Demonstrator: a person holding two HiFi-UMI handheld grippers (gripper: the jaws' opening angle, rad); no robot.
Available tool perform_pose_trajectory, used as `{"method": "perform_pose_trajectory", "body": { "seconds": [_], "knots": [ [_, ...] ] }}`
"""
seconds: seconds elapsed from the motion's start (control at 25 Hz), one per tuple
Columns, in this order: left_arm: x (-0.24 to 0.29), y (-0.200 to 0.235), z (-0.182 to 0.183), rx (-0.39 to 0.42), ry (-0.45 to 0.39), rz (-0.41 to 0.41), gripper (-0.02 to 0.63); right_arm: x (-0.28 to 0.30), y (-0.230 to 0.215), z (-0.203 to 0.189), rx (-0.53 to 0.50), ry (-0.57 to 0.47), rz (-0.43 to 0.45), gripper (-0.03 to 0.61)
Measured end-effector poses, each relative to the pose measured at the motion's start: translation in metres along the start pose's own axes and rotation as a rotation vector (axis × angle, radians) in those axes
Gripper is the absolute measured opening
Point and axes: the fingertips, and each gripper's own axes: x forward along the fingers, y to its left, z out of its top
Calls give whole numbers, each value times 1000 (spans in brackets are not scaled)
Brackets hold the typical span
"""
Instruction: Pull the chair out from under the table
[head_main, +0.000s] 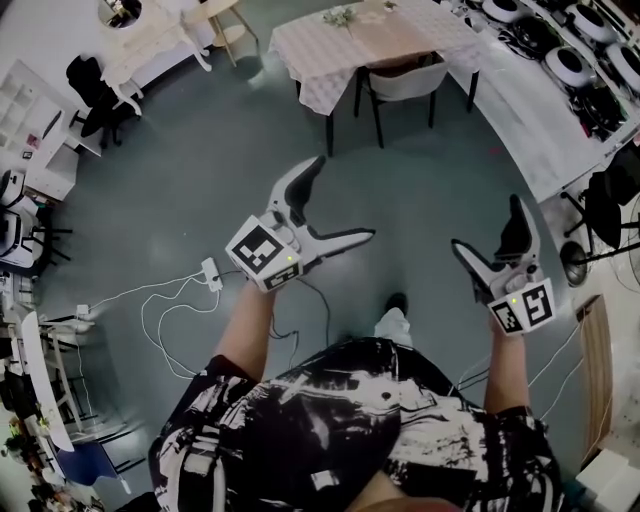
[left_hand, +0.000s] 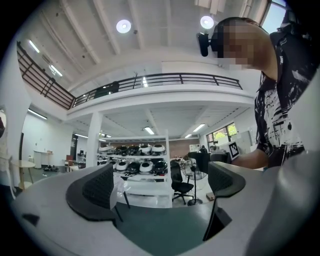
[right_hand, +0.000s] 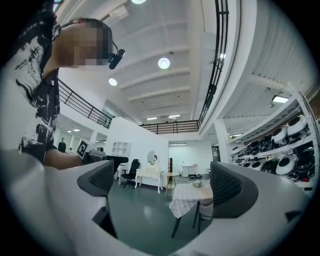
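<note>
Head view puts the task at the approach step, judging by the gap. The smooth grey-green floor (head_main: 200, 180) spreads wide in front of the rectangular table under a pale checked cloth (head_main: 300, 60); the grey padded chair on thin black legs (head_main: 405, 82) sits tucked under that table's near edge, untouched; well short of the table, the left gripper (head_main: 346, 197) and right gripper (head_main: 486, 222), both grey plastic with ribbed dark pads, hold their jaws wide with nothing between them; the next move, I judge, calls for walking up to the table and closing on the curved chair back.
</note>
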Motion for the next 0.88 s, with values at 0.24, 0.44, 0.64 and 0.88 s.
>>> {"method": "perform_pose_trajectory", "body": {
  "seconds": [0.24, 0.44, 0.64, 0.88],
  "knots": [
    [96, 43, 3, 20, -2, 31, 560, 32, -101, -7, 12, -11, 48, 574],
    [161, 66, -5, 12, 1, 44, 560, 53, -169, -11, 10, -15, 79, 574],
    [210, 87, -21, -4, 40, 28, 560, 61, -218, -24, 23, -11, 69, 574],
    [265, 126, -36, 0, 48, -11, 560, 81, -266, -47, 33, -3, 32, 572]
  ]
}}
